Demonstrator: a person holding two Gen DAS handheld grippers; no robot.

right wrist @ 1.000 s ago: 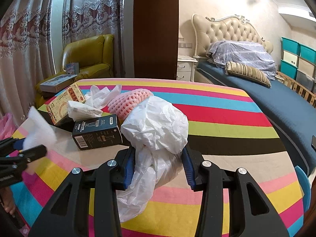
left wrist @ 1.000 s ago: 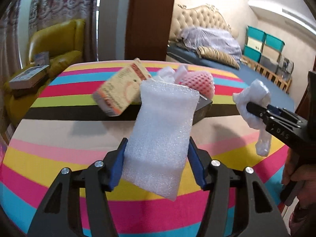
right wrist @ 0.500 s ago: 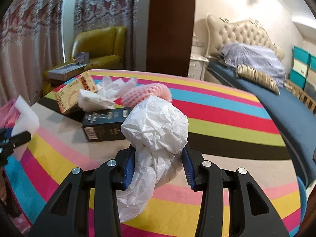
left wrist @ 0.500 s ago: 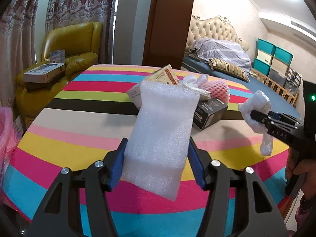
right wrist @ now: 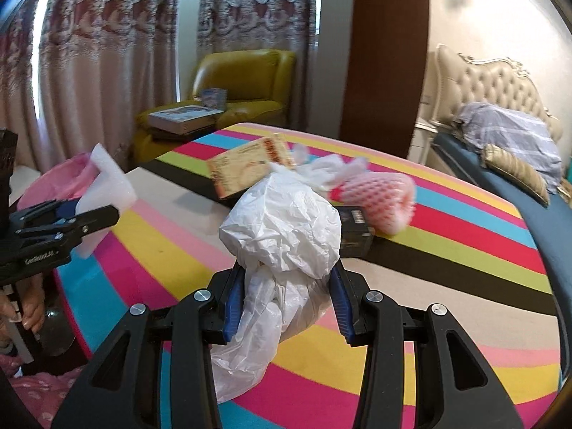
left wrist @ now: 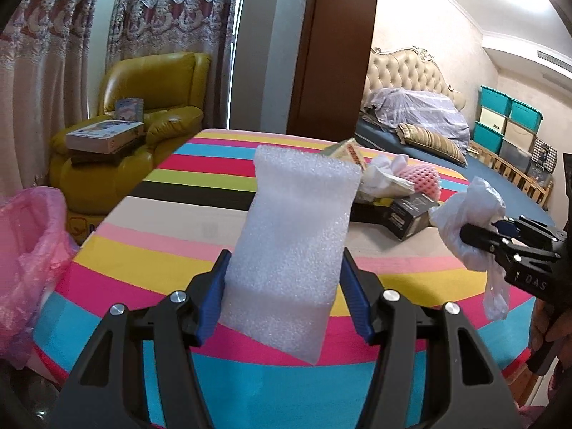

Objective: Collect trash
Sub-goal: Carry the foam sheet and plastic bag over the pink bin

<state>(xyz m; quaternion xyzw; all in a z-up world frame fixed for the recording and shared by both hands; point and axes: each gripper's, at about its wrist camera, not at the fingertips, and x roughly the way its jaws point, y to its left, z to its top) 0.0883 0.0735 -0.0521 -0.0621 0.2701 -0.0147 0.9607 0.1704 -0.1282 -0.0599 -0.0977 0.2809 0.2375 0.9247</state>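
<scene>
My left gripper point(left wrist: 284, 286) is shut on a white foam sheet point(left wrist: 296, 221) and holds it above the near edge of the striped round table point(left wrist: 150, 250). My right gripper point(right wrist: 284, 300) is shut on a crumpled white plastic bag point(right wrist: 282, 228) above the table. The right gripper shows in the left wrist view point(left wrist: 479, 239), and the left gripper in the right wrist view point(right wrist: 96, 214). A pink-lined trash bin point(left wrist: 25, 250) stands left of the table. On the table lie a yellow carton point(right wrist: 246, 171), a black box point(left wrist: 407, 214), pink foam netting point(right wrist: 375, 196) and crumpled white paper point(left wrist: 382, 175).
A yellow armchair point(left wrist: 143, 121) with books stands behind the table. A bed point(left wrist: 429, 136) with a tufted headboard is at the right, with teal storage bins point(left wrist: 507, 121) against the wall. Curtains hang at the back left.
Both grippers have swung left and pulled back from the pile of trash, still holding the foam sheet and the plastic bag. The pink bin has come into view at the left.
</scene>
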